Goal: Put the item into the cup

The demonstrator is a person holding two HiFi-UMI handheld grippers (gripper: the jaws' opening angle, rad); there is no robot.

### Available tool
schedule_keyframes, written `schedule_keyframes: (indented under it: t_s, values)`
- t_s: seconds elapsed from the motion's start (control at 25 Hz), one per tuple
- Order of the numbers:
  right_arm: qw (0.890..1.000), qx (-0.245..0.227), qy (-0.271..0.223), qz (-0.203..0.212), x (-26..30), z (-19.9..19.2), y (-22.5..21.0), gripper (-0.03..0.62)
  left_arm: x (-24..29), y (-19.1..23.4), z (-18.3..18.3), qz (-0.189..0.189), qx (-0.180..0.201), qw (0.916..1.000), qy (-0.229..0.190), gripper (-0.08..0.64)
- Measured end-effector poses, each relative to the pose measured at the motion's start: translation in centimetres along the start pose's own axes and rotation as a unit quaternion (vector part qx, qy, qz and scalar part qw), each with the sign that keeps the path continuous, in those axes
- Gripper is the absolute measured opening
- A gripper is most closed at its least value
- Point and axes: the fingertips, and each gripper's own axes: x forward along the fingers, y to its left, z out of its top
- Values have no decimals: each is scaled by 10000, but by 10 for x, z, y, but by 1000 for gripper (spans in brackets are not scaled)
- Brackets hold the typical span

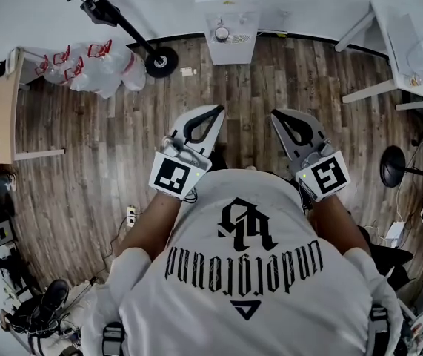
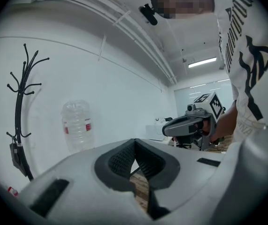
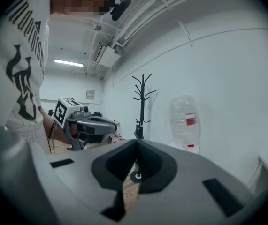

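I see neither a cup nor a loose item in any view. In the head view both grippers are held out in front of the person's chest, above a wooden floor. My left gripper point(image 1: 217, 110) points forward with its jaws closed to a point and nothing between them. My right gripper point(image 1: 275, 113) stands beside it, also shut and empty. In the left gripper view the pads point(image 2: 124, 161) meet at the tip of the left gripper point(image 2: 134, 141), and the right gripper point(image 2: 190, 125) shows beyond. The right gripper view has its own jaws point(image 3: 136, 143) shut, with the left gripper point(image 3: 89, 124) to its left.
A white cabinet point(image 1: 230, 21) stands at the far wall, with a scooter point(image 1: 126, 24) and plastic bags point(image 1: 92, 65) to its left. A white table point(image 1: 411, 47) is at the right and a wooden board point(image 1: 0, 106) at the left. A large water jug point(image 2: 77, 124) and coat stand point(image 2: 21, 121) stand by the wall.
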Motion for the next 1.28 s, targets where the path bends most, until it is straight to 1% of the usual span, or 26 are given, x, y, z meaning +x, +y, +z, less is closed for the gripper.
schedule_keyframes:
  t_s: [0.24, 0.4, 0.48, 0.72, 1.04, 1.28]
  values:
    - [10000, 58, -68, 20, -64, -4, 15, 5, -10, -59, 15, 56, 42, 9999, -139, 6]
    - [9999, 135, -10, 45, -91, -7, 28, 5, -22, -85, 23, 53, 118, 9998, -162, 6]
    - [9999, 106, -66, 46, -101, -8, 35, 5, -29, -93, 24, 62, 107, 9998, -160, 6]
    - [9997, 219, -58, 44, -117, -14, 56, 5, -47, -109, 18, 102, 93, 9998, -133, 6]
    - [9996, 93, -255, 68, -122, -9, 66, 5, -61, -117, 14, 176, 53, 9998, -120, 6]
    - [9997, 7, -212, 77, -121, -10, 69, 5, -70, -112, 12, 242, 17, 9996, -156, 6]
